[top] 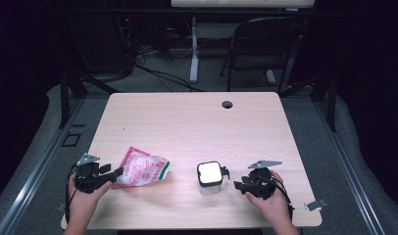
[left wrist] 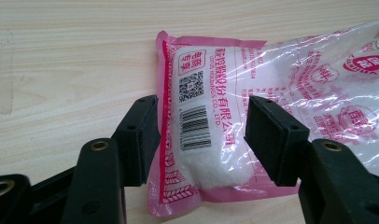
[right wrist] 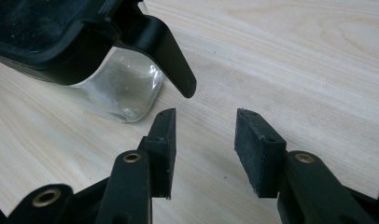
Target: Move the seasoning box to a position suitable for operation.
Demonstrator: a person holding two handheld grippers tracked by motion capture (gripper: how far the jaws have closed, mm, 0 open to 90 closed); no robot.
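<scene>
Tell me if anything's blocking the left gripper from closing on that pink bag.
Nothing visible is. The left gripper already has the end of the pink bag between its open jaws, with only bare table around. The lidded container stands apart, over by the right gripper.

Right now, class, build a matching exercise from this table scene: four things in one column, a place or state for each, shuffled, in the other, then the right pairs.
Things:
1. pink bag
2. clear container
3. left gripper
4. right gripper

Places or states:
A. jaws open over bare wood, beside the container's lid clip
B. stands on the table with a black-rimmed lid on top
C. lies flat, white filling inside, barcode showing
D. jaws open on either side of the bag's end

Pairs: 1-C, 2-B, 3-D, 4-A
</scene>
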